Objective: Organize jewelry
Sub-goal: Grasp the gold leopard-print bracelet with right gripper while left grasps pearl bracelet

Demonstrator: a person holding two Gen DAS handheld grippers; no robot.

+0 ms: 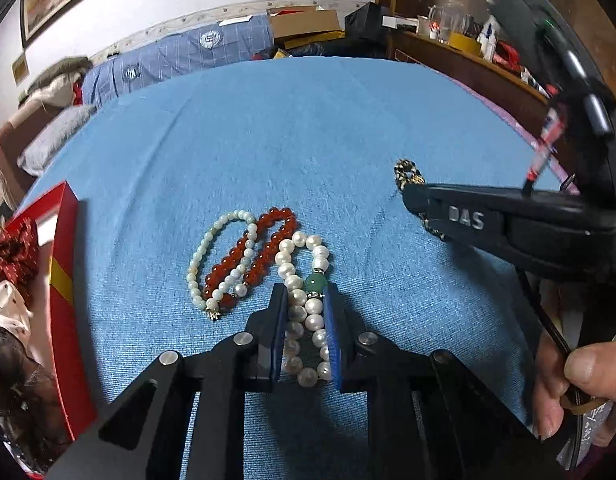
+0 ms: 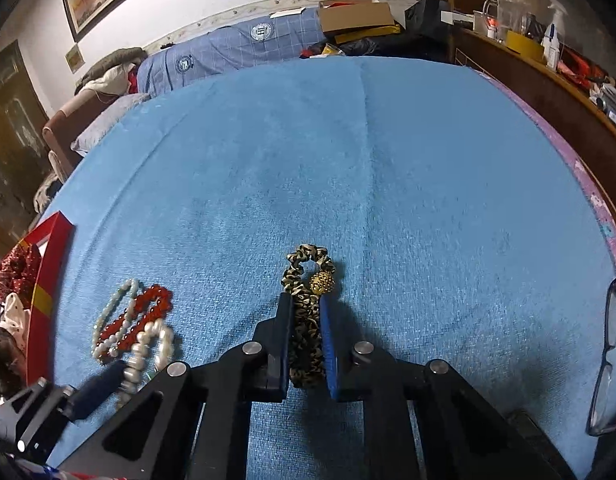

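Left gripper (image 1: 305,298): pitched steeply down toward the blue cloth (image 1: 308,140) that covers the worktop. Its jaws are closed on the pearl bracelet (image 1: 308,312), the one with a green bead; both strands of the loop run lengthwise between the blue pads, pressed together, and the loop's far end pokes out ahead of the tips. Ahead and to the left of the jaws lie a red bead bracelet (image 1: 264,252) and a small white bead bracelet (image 1: 220,264), overlapping each other and touching the pearl loop. Further left of the jaws stands a red box (image 1: 64,264), holding a red scrunchie (image 1: 12,252).

Right gripper (image 2: 306,300): also tilted steeply downward. Its jaws are clamped on a leopard-print scrunchie (image 2: 306,332) — the fabric is squeezed narrow between the pads, and the free end, with a gold ball (image 2: 321,283), bulges out past the tips onto the cloth.

In the left wrist view a person's hand (image 1: 575,384) shows at the lower right, fingers curled round the right gripper's handle. A pair of glasses (image 2: 609,356) lies well to the right of the right jaws.
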